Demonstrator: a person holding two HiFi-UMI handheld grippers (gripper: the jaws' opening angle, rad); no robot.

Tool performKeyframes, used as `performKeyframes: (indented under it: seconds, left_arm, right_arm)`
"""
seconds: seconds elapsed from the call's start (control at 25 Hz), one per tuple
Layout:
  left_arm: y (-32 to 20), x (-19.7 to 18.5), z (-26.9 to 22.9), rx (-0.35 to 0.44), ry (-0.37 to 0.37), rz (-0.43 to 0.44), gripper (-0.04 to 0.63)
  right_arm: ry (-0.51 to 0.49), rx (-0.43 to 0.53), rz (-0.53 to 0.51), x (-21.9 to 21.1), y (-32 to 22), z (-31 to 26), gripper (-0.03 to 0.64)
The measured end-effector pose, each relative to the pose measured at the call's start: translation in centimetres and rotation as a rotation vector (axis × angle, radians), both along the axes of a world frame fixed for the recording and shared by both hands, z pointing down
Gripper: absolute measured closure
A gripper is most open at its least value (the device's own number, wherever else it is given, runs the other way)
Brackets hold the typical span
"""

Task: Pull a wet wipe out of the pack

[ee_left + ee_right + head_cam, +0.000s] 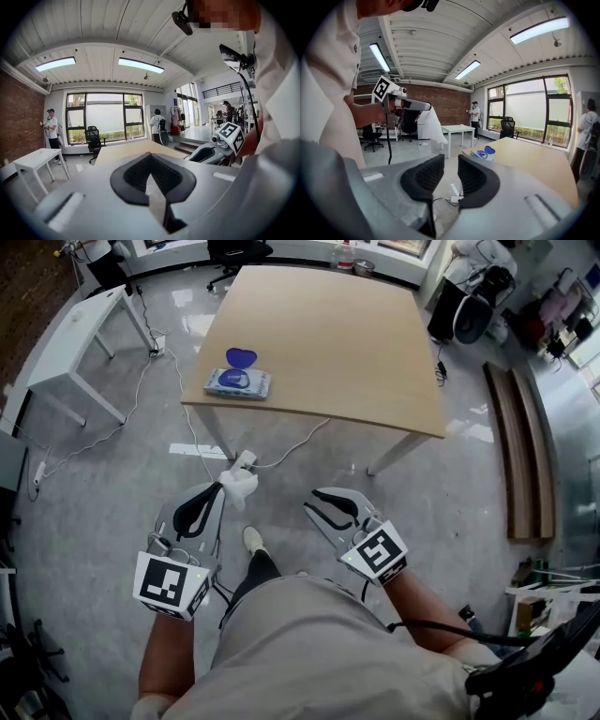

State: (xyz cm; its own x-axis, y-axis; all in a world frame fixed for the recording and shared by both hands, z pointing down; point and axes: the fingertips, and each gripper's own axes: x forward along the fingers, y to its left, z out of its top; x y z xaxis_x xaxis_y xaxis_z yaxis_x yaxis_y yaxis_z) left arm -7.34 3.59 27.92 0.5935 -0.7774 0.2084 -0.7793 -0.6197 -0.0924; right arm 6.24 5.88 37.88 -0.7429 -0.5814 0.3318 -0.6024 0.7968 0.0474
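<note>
Nearest me, at about 7 o'clock in the head view, the left gripper is clamped on the wet wipe. Its own view shows the jaws pressed together with a thin pale strip of the sheet caught between the pads. The rest bunches up white just past the tips, over the floor and well clear of the table.

At 5 o'clock, the right gripper is empty. Its jaws stand a narrow gap apart with only floor and cable showing through.

I judge the wipe to be light, limp and damp. It has no stiffness to push against, it is likely to cling to itself, and it could tear if tugged hard from one corner. A pinch well into the bunched cloth should hold better than one at a thin edge.

Farther out, at 11 o'clock, the pack lies flat near the front left corner of the table, its blue lid flipped open. It looks soft and light, so it may lift or slide when pulled on. Any further wipe would be taken at the opening under the lid.
</note>
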Motion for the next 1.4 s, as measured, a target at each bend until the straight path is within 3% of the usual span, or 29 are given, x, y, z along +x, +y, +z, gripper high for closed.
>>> performKeyframes:
  seconds: [0.4,0.64,0.88,1.12,1.4]
  left_arm:
    - [13.1,6.6,-0.1,-0.090,-0.040,0.057,0.588]
    - [16.4,7.5,-1.2,-0.059,-0.029,0.136,0.588]
    - [19.7,3.4,-2.4,-0.022,0.012,0.215,0.588]
    - [24.5,-7.3,-0.6,-0.002,-0.001,0.240,0.589]
    - [25.7,-8.5,-2.5,-0.003,-0.009,0.285,0.589]
  right_arm:
    - [-0.057,0.009,-0.020,4.9,11.5,-1.1,0.532]
    - [-0.055,0.009,0.014,4.4,15.3,-2.2,0.532]
    - [-0.053,0.004,0.019,-1.1,18.5,-4.1,0.534]
    - [-0.046,0.031,-0.020,-12.5,22.8,-3.4,0.534]
    - [-0.049,0.041,-0.003,-14.0,24.2,-5.8,0.534]
